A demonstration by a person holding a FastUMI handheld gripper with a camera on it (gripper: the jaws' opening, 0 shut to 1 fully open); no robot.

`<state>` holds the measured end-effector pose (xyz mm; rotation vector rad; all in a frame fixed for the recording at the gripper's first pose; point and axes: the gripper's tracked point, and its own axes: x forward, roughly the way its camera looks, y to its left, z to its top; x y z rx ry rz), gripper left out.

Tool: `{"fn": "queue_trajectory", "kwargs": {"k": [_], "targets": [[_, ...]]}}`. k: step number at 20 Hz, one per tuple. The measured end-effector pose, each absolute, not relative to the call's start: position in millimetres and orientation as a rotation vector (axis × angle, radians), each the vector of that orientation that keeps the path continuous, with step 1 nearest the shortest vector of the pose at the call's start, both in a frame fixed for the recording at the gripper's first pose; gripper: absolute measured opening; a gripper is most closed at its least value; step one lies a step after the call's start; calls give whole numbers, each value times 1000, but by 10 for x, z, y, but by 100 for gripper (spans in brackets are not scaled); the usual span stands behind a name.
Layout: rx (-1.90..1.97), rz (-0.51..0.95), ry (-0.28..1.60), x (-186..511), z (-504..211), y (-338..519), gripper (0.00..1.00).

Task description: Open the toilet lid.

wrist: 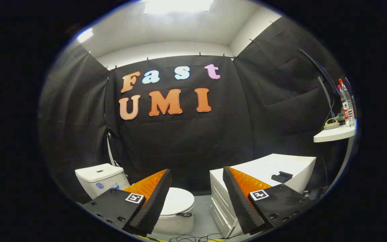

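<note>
Still far out: gripper (197, 198) fingers spread wide, holding nothing. Toilet lid (177, 200) down, well beyond left finger. Risk: white cabinet (264, 168) beyond right finger snags approach; fingers may slip off smooth lid edge.

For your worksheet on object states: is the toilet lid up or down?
Down. The toilet lid lies flat over the bowl, below the tank. The gripper has its fingers spread apart, touching nothing.

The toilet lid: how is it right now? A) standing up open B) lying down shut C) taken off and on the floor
B: the toilet lid lies flat over the bowl, shut, beyond the open gripper, whose fingers hold nothing.
</note>
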<state>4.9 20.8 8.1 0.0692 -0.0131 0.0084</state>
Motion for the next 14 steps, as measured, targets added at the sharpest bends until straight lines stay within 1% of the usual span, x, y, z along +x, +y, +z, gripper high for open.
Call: {"fn": "queue_trajectory", "kwargs": {"k": [5, 8, 10, 14], "targets": [[55, 21, -62, 632, 284, 464, 98], [117, 38, -72, 1003, 286, 675, 98], [116, 37, -51, 1193, 59, 731, 98], [174, 36, 43, 1415, -765, 800, 98]]}}
